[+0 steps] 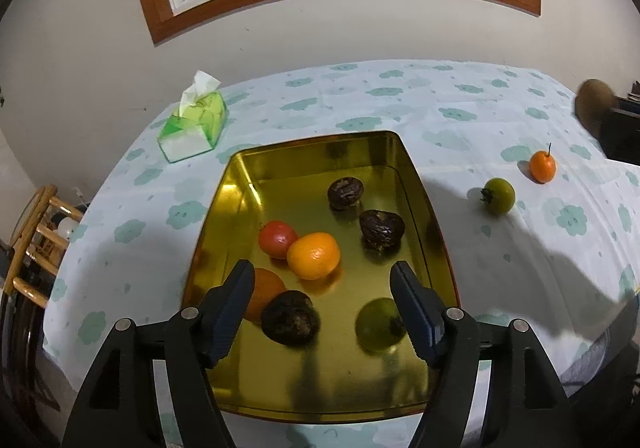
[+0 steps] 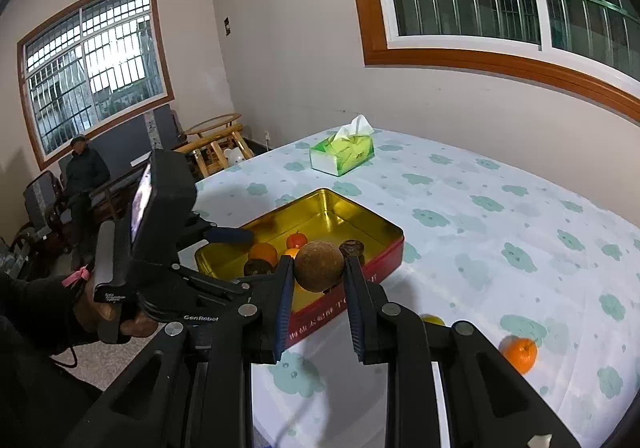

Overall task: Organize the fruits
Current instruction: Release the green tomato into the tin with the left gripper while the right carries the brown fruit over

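A gold tin tray sits on the table and holds several fruits: a red tomato, an orange, dark wrinkled fruits, and a green fruit. My left gripper is open and empty above the tray's near end. My right gripper is shut on a round brown fruit, held above the table just right of the tray. A green tomato and a small orange lie on the cloth to the tray's right; the small orange also shows in the right wrist view.
A green tissue box stands on the table's far left, also in the right wrist view. A wooden chair stands left of the table. A seated person is by the far wall. The wall with windows runs behind the table.
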{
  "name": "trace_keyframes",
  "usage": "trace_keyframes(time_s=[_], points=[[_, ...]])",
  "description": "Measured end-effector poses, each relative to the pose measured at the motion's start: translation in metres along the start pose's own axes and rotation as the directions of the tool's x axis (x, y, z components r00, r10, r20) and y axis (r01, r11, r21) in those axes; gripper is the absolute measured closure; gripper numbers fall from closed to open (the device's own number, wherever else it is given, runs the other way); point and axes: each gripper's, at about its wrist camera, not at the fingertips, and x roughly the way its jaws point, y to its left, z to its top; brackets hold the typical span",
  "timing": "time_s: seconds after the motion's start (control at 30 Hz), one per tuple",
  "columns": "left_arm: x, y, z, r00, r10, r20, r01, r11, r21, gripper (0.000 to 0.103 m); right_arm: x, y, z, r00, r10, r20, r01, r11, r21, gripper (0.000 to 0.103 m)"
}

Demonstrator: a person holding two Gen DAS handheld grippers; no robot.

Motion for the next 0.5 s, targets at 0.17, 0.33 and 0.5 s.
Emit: trace_keyframes(time_s=[0.17,0.33,0.5], points=[[-0.004,0.003,0.0,0.999,0.032,0.017,-0.032,0.999,0.004,0.03,0.023,-0.002,0.01,0.999,0.029,-0.017,-0.029,1.0,0.005,0.08],[-0.006,0.01,0.0,0.998,0.06,0.025,-0.06,0.998,-0.008,0.03,0.052,-0.006,0.021,0.997,0.066,-0.032,-0.065,0.997,0.028,0.08],[-0.007,0.016,0.0,0.995,0.092,0.033,-0.092,0.996,-0.015,0.03,0.085,-0.001,0.03,0.995,0.081,-0.064,-0.08,0.997,0.012,0.08]])
